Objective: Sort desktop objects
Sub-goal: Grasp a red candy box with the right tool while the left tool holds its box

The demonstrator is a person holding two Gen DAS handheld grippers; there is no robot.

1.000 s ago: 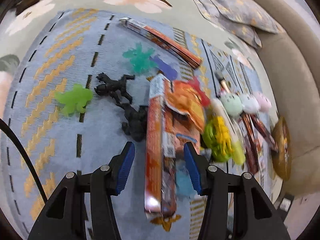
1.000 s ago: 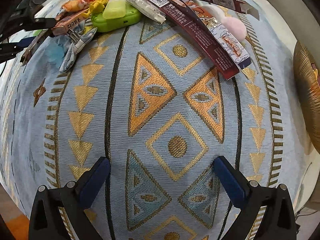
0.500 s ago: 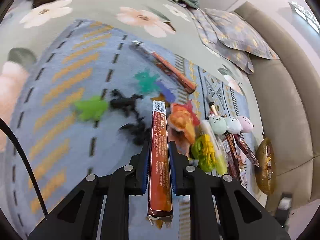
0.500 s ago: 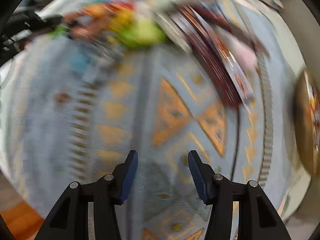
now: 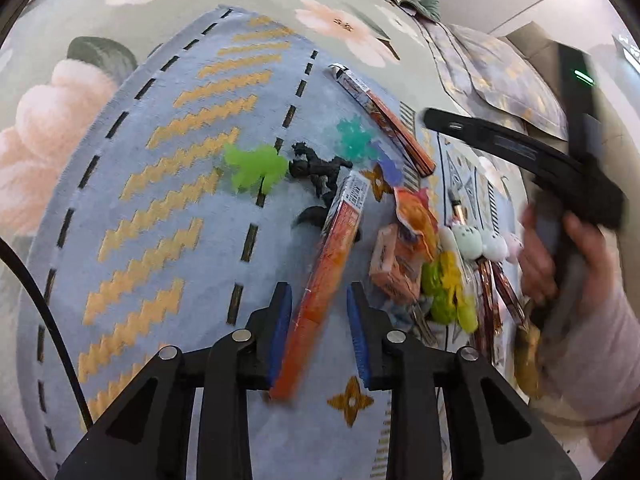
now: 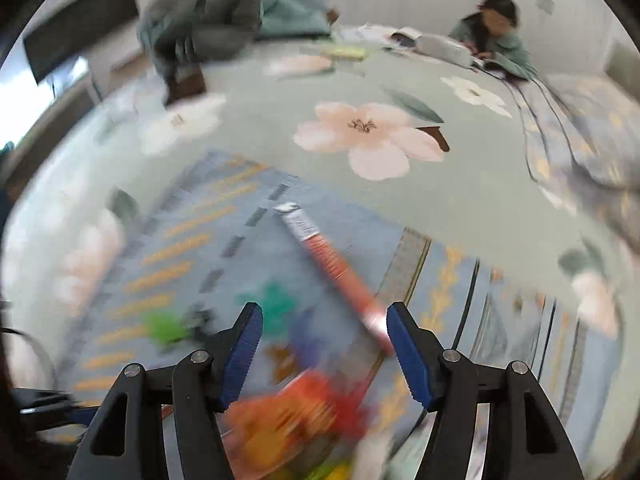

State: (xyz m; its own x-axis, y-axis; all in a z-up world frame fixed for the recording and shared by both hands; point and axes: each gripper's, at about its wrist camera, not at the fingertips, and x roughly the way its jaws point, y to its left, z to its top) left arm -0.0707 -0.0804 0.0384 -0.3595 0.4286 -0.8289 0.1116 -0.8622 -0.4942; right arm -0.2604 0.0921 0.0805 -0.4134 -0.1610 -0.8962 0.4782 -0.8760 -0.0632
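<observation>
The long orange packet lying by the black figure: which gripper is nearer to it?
Left. The left gripper has the long orange packet between its just-opened fingers, which no longer press it. The right gripper hovers open over the pile, off to the side.

Two hand-held grippers show: the left hand-held gripper [image 5: 316, 328] at the lower middle of its own view, and the right hand-held gripper [image 6: 324, 340] at the lower middle of its own.

Two long orange boxes: one orange box [image 5: 328, 280] in the middle of the left view, a second orange box [image 5: 384, 116] in the upper middle.

Two black toy figures [image 5: 316, 168], one partly hidden.

One lime-green jelly toy [image 5: 256, 166], one teal jelly toy [image 5: 352, 138], one purple piece [image 5: 390, 168].

Three pale plush balls [image 5: 486, 242] in a row at centre right.

One pink small box [image 5: 390, 268]. One yellow-green toy [image 5: 448, 288].

The dark red packets [image 5: 496, 292] at lower right are too blurred to count.
</observation>
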